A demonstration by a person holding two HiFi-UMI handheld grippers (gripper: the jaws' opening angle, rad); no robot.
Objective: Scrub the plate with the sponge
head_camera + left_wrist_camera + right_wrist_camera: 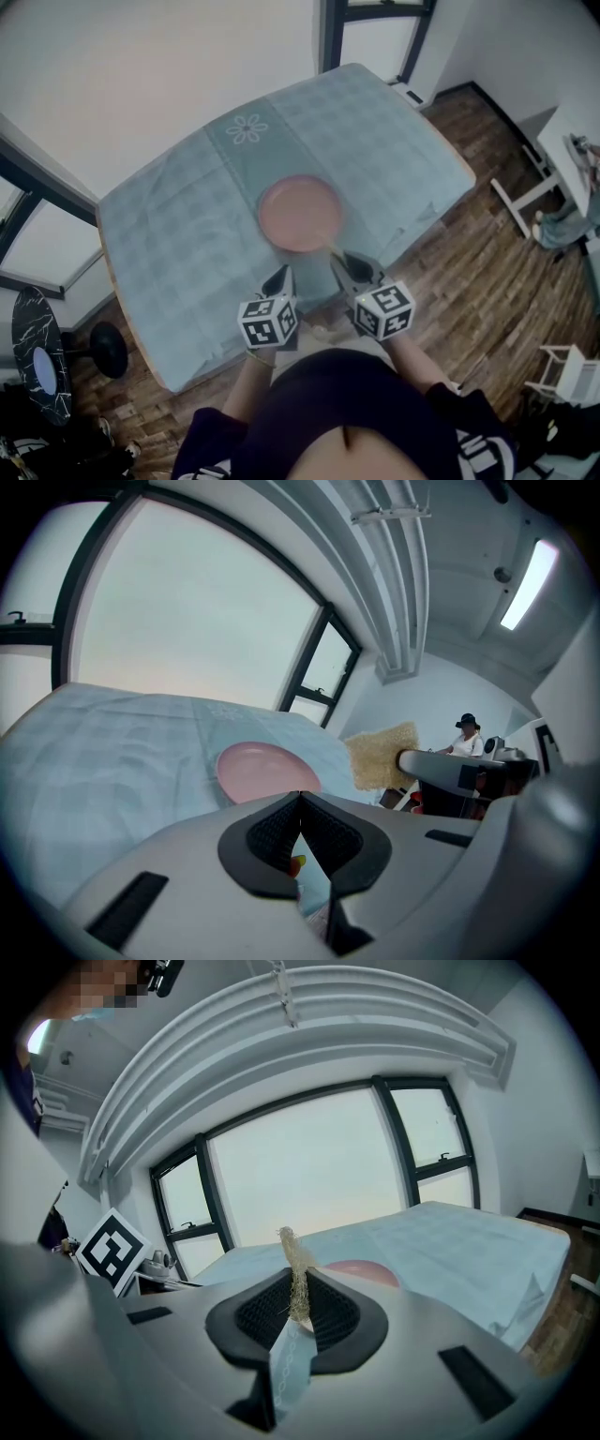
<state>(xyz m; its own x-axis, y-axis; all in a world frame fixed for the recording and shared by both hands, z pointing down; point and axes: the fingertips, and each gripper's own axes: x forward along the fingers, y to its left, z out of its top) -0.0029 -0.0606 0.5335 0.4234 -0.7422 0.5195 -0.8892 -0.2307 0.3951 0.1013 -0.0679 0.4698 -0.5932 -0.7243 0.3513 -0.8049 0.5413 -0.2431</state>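
Observation:
A round pink plate [300,214] lies in the middle of the table, empty; it also shows as the plate [265,770] in the left gripper view and the plate [364,1272] in the right gripper view. My right gripper [349,269] hangs over the table's near edge, just short of the plate, shut on a thin yellowish sponge [298,1277]. In the left gripper view that sponge [382,755] sticks out flat from the right gripper's tip. My left gripper [279,280] is beside it on the left, shut with nothing in it [300,801].
A blue-green checked cloth [178,234] with a flower print covers the table. Wooden floor surrounds it. A dark stool [105,349] stands at the left and white furniture [539,192] at the right. Large windows run behind the table, and a person sits far off [466,740].

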